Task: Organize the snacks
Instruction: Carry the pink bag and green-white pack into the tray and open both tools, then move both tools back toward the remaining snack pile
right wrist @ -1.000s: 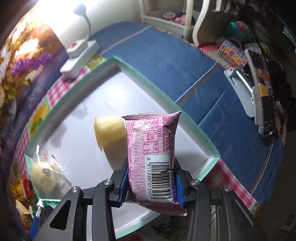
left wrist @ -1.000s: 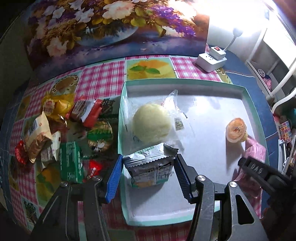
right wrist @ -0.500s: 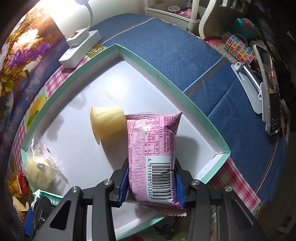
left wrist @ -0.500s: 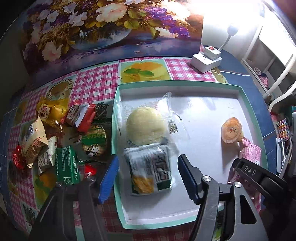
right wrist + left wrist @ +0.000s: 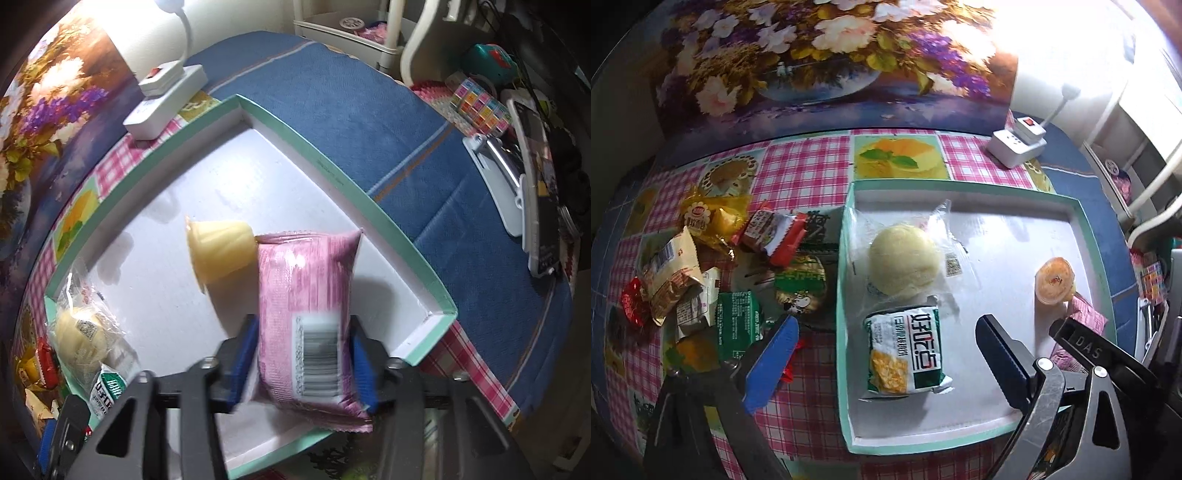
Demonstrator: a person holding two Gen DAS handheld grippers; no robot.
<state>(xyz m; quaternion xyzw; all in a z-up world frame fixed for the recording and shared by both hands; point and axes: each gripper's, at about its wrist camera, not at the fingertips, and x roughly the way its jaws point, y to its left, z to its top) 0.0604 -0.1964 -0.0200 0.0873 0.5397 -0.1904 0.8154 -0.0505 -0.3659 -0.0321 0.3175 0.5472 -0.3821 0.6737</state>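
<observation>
A pink-checked tabletop (image 5: 798, 173) carries a mint-rimmed tray (image 5: 964, 184) below a flower painting (image 5: 820, 55). Left tongs (image 5: 886, 354) are opening above a green-white packet (image 5: 905, 354) lying in the tray. Right tongs (image 5: 299, 354) are opening, pads clear of the blurred pink packet (image 5: 306, 295) between them, beside a jelly cup (image 5: 221, 251).

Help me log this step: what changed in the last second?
The left gripper let go of the green packet, now flat in the tray. The right gripper is opening off the pink packet. Bun and jelly cup stayed.
</observation>
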